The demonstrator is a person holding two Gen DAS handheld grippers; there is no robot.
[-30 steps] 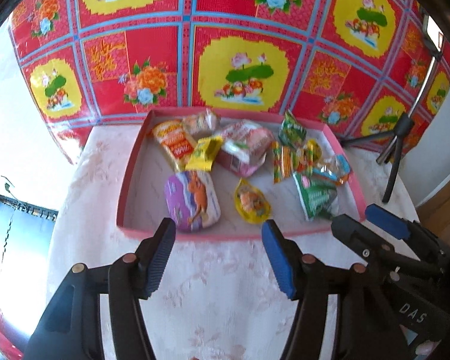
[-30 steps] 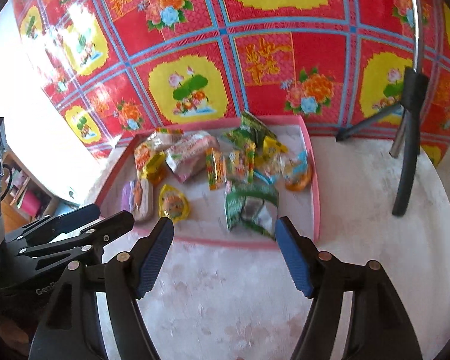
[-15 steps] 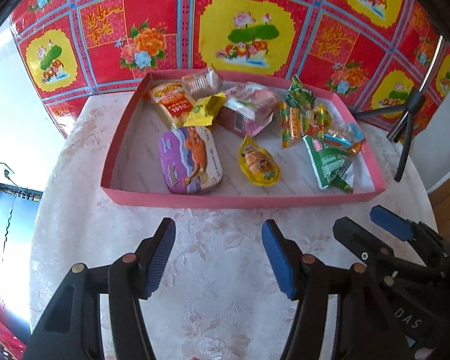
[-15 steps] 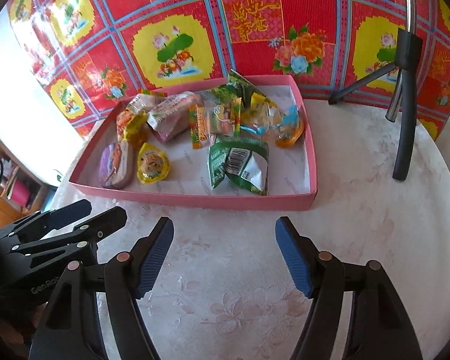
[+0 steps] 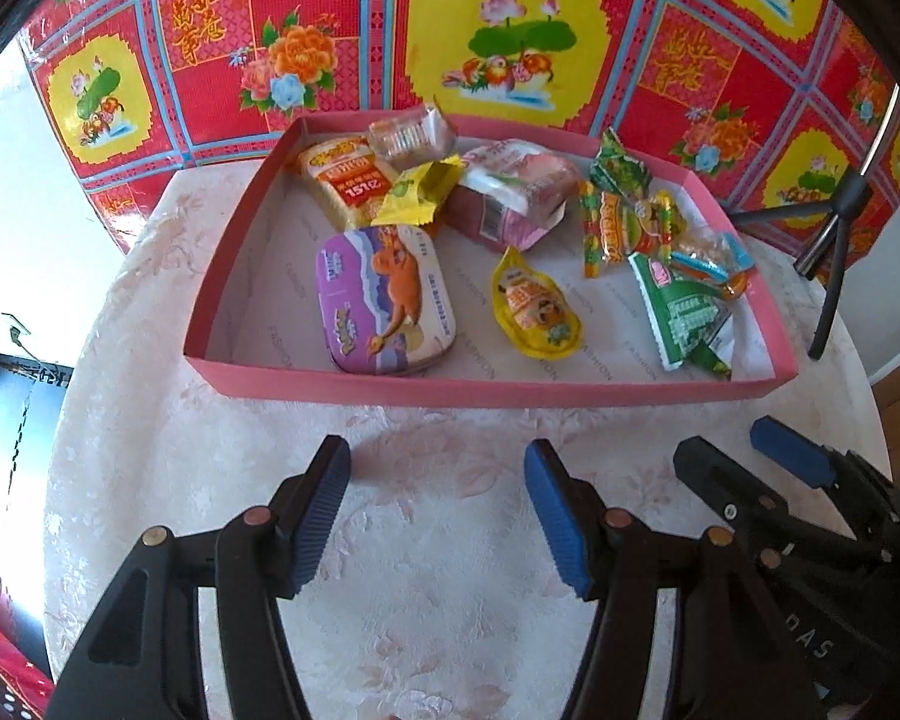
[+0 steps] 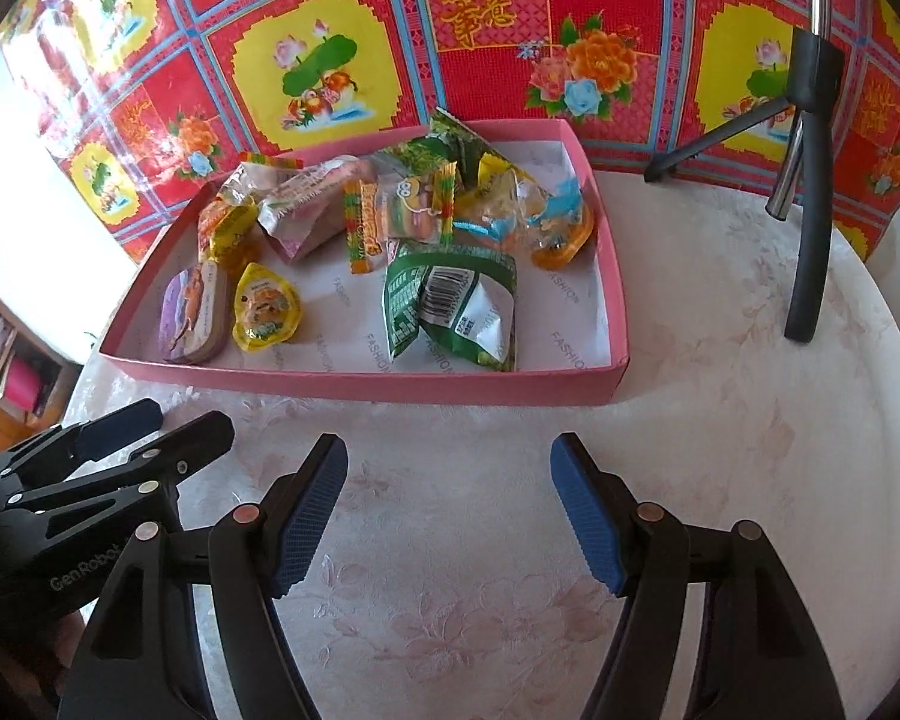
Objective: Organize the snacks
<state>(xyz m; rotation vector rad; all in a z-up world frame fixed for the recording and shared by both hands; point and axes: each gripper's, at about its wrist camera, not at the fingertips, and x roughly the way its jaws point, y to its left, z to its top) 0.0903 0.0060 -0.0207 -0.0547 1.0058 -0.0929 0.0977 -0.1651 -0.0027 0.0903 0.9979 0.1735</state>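
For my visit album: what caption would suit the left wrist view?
Open left gripper poised over the tablecloth before a pink tray of mixed snacks, right gripper alongside.

Wrapped snacks (image 5: 510, 228) — jumbled in pink tray (image 5: 486, 390)

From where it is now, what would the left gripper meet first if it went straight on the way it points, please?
Most likely the tablecloth just short of the pink box. The open, empty left gripper tilts downward, though depth is hard to judge here.
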